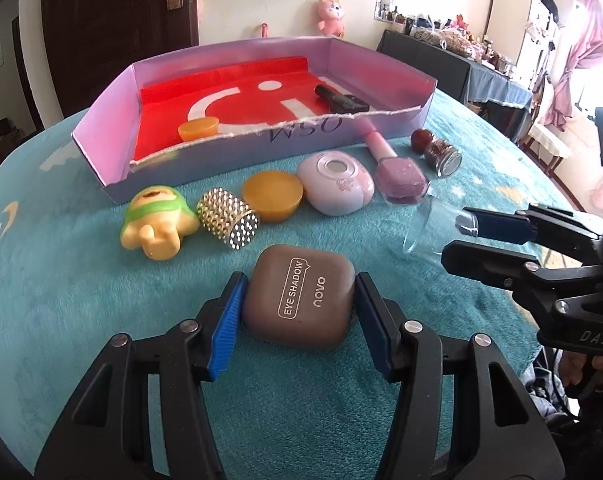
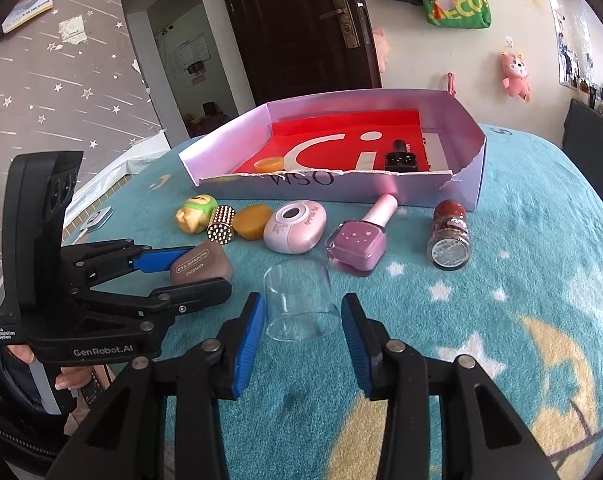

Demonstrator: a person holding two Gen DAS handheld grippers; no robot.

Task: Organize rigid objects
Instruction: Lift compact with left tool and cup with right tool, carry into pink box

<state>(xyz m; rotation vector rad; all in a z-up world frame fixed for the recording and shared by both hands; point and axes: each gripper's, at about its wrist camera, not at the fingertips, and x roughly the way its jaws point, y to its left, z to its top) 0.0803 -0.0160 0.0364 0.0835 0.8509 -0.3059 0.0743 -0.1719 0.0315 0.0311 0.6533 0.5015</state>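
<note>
My left gripper point(image 1: 299, 304) is shut on a brown eye shadow case point(image 1: 299, 300), which also shows in the right wrist view point(image 2: 203, 266), low on the teal cloth. My right gripper point(image 2: 303, 316) is open around a clear plastic cup point(image 2: 301, 304) lying on its side; the pads stand just off its walls. The cup also shows in the left wrist view point(image 1: 433, 224). A lilac cardboard tray point(image 1: 113, 120) with a red floor stands behind; it holds an orange lid point(image 1: 197, 128) and a black bottle point(image 1: 341, 100).
In a row before the tray lie a green-yellow toy point(image 1: 155, 220), a studded gold cylinder point(image 1: 229, 216), an orange disc point(image 1: 272, 195), a pink oval case point(image 1: 335, 182), a purple nail polish bottle point(image 1: 397, 176) and a glitter jar point(image 1: 441, 154). The table edge curves round.
</note>
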